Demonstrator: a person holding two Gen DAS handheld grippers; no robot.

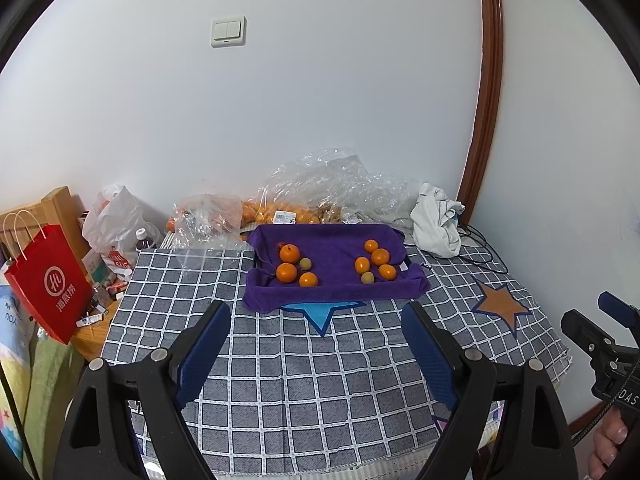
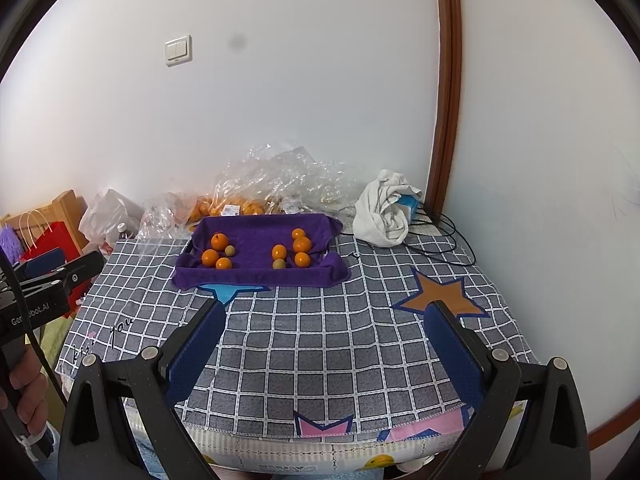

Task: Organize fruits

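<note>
Left gripper (image 1: 316,312) and right gripper (image 2: 326,312): black matte plastic arms, blue textured pads, both with jaws spread wide and holding nothing, poised over the near part of the bed. Bed cover (image 1: 320,368): grey woven fabric, white grid, appliqué stars. Tray (image 1: 334,292): rectangular, draped in purple terry towel, near the wall side. Crinkled clear plastic bags (image 1: 320,184) behind it. Rumpled white cloth (image 1: 434,220) to the right. Glossy red paper bag (image 1: 48,284) at left. Fruit in tray: left cluster of round oranges (image 1: 289,268), right cluster (image 1: 378,262), each with one small dull green fruit (image 1: 306,264).
</note>
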